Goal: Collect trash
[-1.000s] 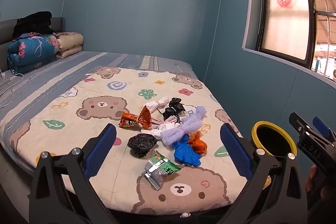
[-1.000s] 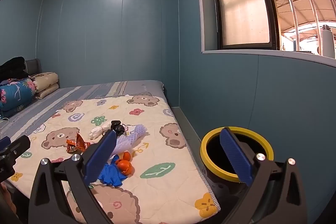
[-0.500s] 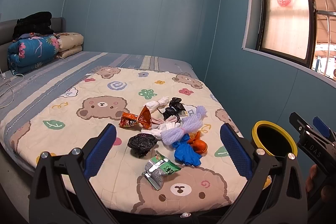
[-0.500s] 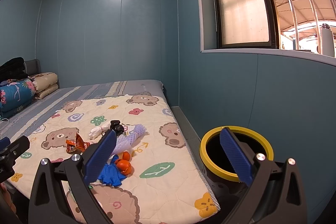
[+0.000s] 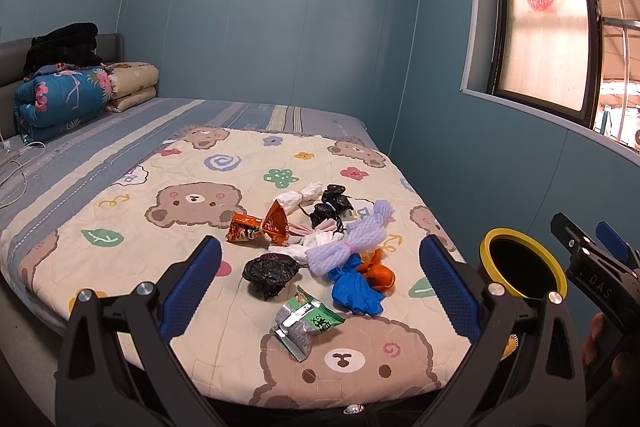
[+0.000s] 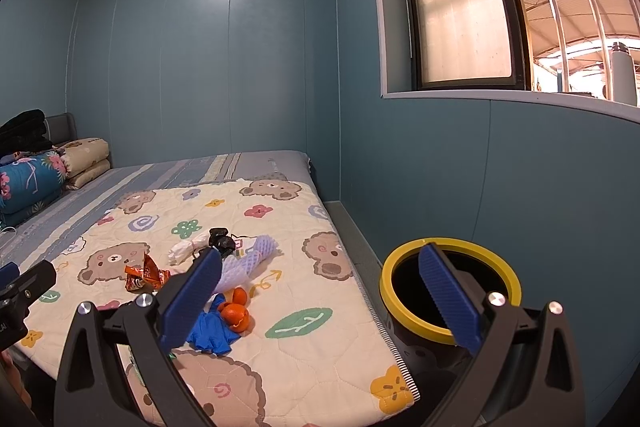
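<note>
Several pieces of trash lie in a heap on the bear-print quilt (image 5: 192, 203): a green and silver wrapper (image 5: 306, 321), a blue glove (image 5: 354, 287), orange peel (image 5: 378, 273), a black bag (image 5: 270, 273), an orange snack packet (image 5: 260, 225), lilac foam netting (image 5: 352, 241) and white tissue (image 5: 300, 199). My left gripper (image 5: 320, 283) hangs open near the quilt's front edge, above the wrapper and not touching it. A black bin with a yellow rim (image 6: 450, 291) stands on the floor right of the bed. My right gripper (image 6: 320, 303) is open between the heap and the bin.
Folded quilts (image 5: 60, 99) and black clothes (image 5: 64, 45) are stacked at the headboard on the far left. A white cable (image 5: 16, 163) trails over the striped sheet. A blue wall with a window (image 6: 460, 7) runs close along the bed's right side.
</note>
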The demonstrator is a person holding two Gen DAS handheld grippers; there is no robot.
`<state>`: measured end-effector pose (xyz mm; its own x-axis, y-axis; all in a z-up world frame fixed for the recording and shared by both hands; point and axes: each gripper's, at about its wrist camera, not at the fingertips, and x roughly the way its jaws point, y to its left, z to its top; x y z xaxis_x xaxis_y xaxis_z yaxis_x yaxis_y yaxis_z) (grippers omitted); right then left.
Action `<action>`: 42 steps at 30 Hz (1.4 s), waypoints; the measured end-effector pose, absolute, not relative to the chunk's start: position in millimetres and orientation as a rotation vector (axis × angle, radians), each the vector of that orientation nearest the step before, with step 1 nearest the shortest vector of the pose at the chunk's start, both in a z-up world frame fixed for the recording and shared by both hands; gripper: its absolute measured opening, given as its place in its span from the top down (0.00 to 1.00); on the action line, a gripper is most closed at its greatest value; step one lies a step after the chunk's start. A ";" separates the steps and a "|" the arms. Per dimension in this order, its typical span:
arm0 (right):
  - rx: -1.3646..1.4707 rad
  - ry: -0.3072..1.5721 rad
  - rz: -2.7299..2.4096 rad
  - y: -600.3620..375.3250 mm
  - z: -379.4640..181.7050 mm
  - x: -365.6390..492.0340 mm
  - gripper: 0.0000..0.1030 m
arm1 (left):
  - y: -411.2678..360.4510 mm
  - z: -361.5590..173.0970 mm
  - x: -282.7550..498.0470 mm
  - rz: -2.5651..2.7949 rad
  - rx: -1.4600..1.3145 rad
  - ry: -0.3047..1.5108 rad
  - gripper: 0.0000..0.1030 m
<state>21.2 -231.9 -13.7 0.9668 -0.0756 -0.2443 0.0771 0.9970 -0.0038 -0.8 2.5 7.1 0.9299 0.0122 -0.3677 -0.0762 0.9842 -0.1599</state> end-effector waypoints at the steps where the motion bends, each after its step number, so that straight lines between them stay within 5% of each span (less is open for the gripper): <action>1: 0.005 0.247 -0.078 -231.8 -14.2 20.9 0.07 | 2.2 7.0 -0.9 0.046 -0.174 0.375 0.08; 42: 0.013 0.266 -0.081 -232.3 -15.0 21.9 0.07 | 0.4 -0.4 0.0 0.043 -0.177 0.383 0.08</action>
